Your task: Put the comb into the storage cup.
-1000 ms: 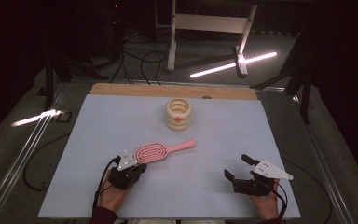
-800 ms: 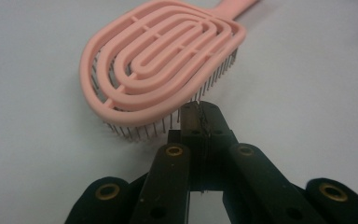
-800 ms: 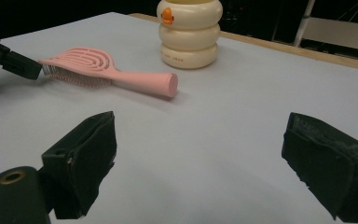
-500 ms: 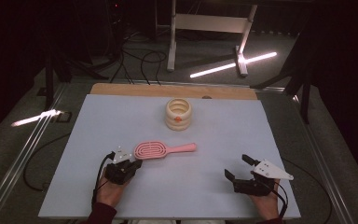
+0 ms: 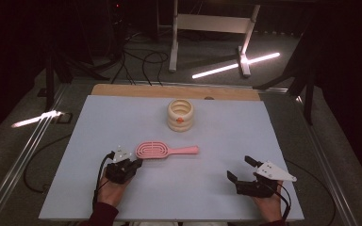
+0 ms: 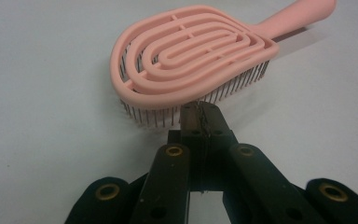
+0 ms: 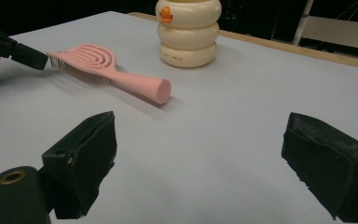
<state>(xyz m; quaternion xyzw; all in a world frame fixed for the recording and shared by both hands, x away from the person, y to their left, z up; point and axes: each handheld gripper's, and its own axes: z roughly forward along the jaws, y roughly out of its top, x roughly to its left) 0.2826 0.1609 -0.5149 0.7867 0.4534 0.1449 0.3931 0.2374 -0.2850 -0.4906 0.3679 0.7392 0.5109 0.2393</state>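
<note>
Just ahead of our pressed-together left gripper (image 6: 200, 112) tips the brush (image 6: 191, 51) sits bristles-down, touching or nearly; we risk shoving it away, while the right gripper (image 5: 245, 168) idles spread.

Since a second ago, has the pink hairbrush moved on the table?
No. In the high view the pink hairbrush lies where it did, in front of the cream ringed container; the left gripper, jaws shut, sits at its head end.
</note>
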